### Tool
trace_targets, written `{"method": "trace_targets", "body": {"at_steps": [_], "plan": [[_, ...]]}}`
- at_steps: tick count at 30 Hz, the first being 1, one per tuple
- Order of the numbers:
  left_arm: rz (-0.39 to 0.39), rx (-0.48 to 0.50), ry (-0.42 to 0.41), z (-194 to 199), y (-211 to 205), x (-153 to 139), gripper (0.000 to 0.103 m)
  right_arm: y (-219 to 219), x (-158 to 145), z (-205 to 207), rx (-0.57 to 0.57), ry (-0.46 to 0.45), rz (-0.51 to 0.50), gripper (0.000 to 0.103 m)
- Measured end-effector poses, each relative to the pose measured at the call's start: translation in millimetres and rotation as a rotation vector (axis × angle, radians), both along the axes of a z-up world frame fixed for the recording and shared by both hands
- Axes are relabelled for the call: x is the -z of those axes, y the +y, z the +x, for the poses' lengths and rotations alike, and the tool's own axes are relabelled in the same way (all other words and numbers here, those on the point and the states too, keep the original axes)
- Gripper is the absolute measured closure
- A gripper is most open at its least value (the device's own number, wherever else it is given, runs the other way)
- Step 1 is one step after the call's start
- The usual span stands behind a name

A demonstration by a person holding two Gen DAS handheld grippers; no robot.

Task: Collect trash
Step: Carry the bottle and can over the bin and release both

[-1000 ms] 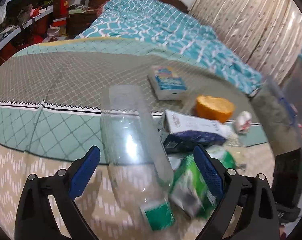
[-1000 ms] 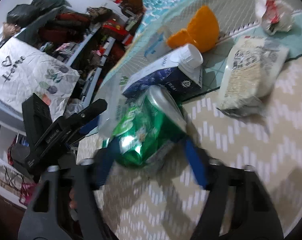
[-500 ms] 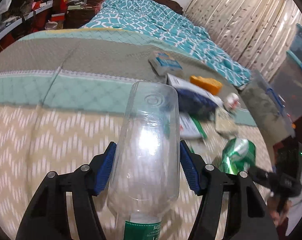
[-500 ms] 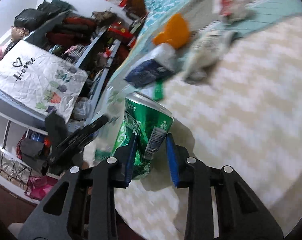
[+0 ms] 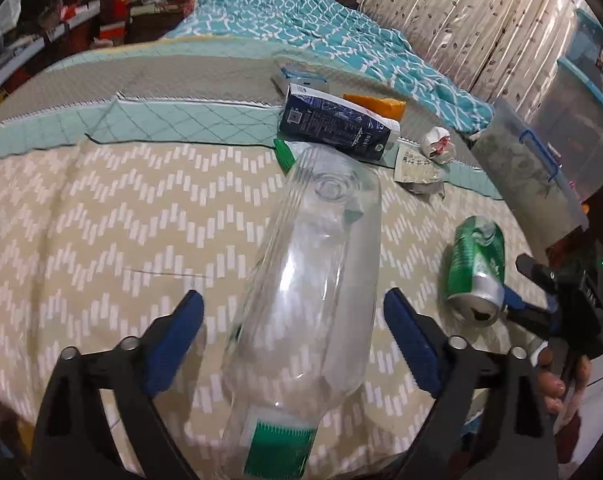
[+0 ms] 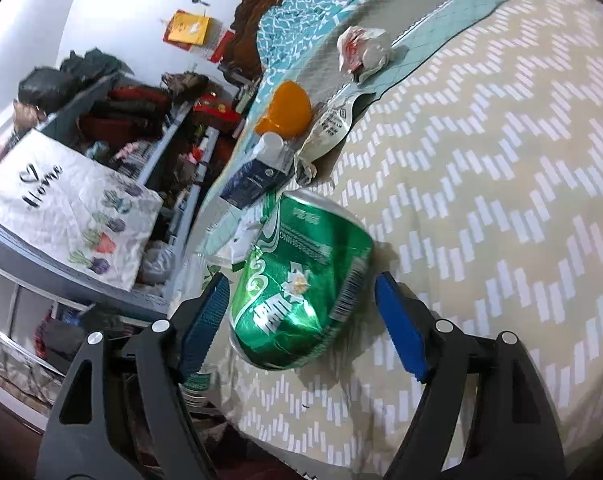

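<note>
A clear plastic bottle [image 5: 313, 292] with a green label lies between the wide-open fingers of my left gripper [image 5: 293, 344], above the beige zigzag bedspread [image 5: 101, 220]; neither pad touches it. A dented green soda can [image 6: 301, 280] lies between the open fingers of my right gripper [image 6: 301, 320], with gaps on both sides. The can also shows in the left wrist view [image 5: 477, 268], with the right gripper's fingers [image 5: 513, 300] beside it. Both things sit near the bed's front edge.
Further up the bed lie a dark blue carton [image 5: 337, 124], an orange piece [image 5: 375, 104], a crumpled wrapper [image 5: 435, 142], a flat packet [image 5: 415, 164] and a blue-white box [image 5: 301, 76]. Clear storage bins [image 5: 541, 152] stand right of the bed; cluttered shelves [image 6: 141, 128] stand left.
Both grippers have opened. The bottle and the can, gripped half a second ago, now sit loose between the spread fingers, lower and nearer the bed's front edge.
</note>
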State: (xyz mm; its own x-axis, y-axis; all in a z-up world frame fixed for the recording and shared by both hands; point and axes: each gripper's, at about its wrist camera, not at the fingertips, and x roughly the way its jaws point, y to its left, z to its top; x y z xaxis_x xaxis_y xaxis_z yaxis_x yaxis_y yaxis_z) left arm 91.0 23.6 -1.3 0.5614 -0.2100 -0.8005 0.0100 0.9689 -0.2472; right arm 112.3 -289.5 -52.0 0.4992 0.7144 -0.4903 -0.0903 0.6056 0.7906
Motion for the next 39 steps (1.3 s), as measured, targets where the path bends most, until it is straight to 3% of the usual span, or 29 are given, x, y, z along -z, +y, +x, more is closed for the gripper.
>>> {"method": "trace_targets", "body": {"at_steps": [4,6,7,9,12,15,18,28,33,35,39], "plan": [[0.062,0.007,0.033,-0.6,-5.8,9.6,0.017,24.4,-2.6,7.4,-0.020,-0.039,-0.077,0.027],[0.072,0.020,0.070,1.7,-10.4,19.3,0.038,31.6,-2.0,10.2,-0.029,-0.052,-0.115,0.030],[0.100,0.024,0.051,-0.1,-14.7,18.3,0.038,35.5,-1.5,11.9,-0.039,-0.056,-0.117,0.033],[0.081,0.059,0.055,-0.8,-21.7,17.9,0.039,35.3,3.4,14.6,-0.108,-0.043,0.025,0.065],[0.072,0.115,0.047,-1.0,-38.7,12.6,0.039,27.3,-4.1,9.0,-0.094,-0.076,-0.023,0.069],[0.047,0.207,0.048,6.7,-67.9,6.8,0.039,5.5,-4.5,2.9,-0.067,-0.081,-0.010,0.075],[0.032,0.316,0.069,23.5,-107.1,7.2,0.039,-29.6,-3.7,-2.3,0.009,-0.091,-0.018,0.076],[0.077,0.695,0.101,97.6,-298.0,11.7,0.039,-195.3,-1.8,-18.8,0.386,-0.088,-0.024,0.078],[0.082,0.821,0.114,124.6,-385.5,14.7,0.039,-274.1,2.9,-17.8,0.544,-0.068,-0.027,0.078],[0.074,0.847,0.125,137.9,-414.8,18.2,0.039,-301.6,8.7,-14.2,0.573,-0.059,0.047,0.078],[0.067,0.920,0.152,156.8,-468.6,27.5,0.039,-335.4,8.4,-12.5,0.674,-0.034,-0.032,0.078]]}}
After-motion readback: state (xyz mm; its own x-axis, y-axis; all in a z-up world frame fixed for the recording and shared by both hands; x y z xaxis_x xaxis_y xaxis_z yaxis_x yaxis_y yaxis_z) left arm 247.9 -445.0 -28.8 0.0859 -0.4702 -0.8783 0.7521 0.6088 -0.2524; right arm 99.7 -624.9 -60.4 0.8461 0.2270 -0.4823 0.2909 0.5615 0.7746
